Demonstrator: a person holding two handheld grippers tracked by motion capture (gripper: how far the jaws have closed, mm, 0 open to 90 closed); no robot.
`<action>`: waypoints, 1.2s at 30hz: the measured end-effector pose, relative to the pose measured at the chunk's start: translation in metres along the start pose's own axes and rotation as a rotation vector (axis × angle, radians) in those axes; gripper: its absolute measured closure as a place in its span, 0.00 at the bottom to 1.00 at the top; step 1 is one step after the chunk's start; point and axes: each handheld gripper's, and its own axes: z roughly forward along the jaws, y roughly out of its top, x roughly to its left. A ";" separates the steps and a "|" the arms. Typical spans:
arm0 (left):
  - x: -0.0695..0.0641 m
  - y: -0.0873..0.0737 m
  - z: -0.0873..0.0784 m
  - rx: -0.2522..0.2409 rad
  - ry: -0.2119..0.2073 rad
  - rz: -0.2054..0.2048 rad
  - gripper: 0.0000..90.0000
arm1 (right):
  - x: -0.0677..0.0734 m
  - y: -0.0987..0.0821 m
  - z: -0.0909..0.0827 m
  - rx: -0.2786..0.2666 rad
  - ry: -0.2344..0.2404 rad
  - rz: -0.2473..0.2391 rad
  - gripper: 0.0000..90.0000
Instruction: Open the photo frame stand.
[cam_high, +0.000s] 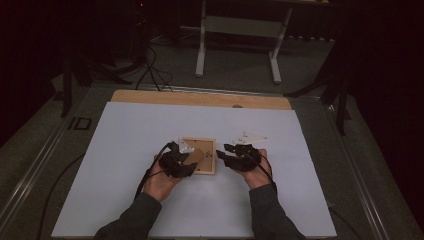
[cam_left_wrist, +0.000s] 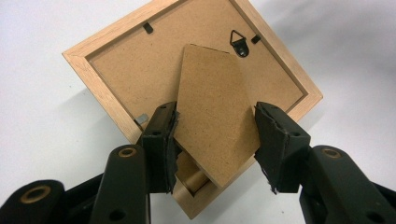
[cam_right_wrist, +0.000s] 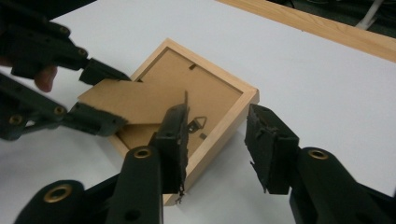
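Gripping the frame's easel stand (cam_left_wrist: 217, 109), the left gripper (cam_left_wrist: 215, 135) lifts it off the picture frame (cam_right_wrist: 212, 81) (face down); the right gripper (cam_right_wrist: 217, 140), near the frame's right side, gapes empty.

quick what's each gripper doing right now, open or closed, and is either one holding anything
Left gripper: closed on the fold-out stand at the back of the picture frame.
Right gripper: open, holding nothing, above the frame's edge.
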 end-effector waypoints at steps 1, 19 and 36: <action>-0.001 -0.001 -0.001 -0.002 0.005 0.007 0.58 | -0.001 0.000 0.000 0.000 0.002 0.004 0.64; -0.012 -0.019 -0.007 -0.079 0.066 0.047 0.58 | -0.004 0.004 0.007 0.006 0.022 0.035 0.63; -0.015 -0.029 -0.005 -0.111 0.094 0.079 0.58 | -0.005 0.006 0.025 0.037 0.052 0.071 0.60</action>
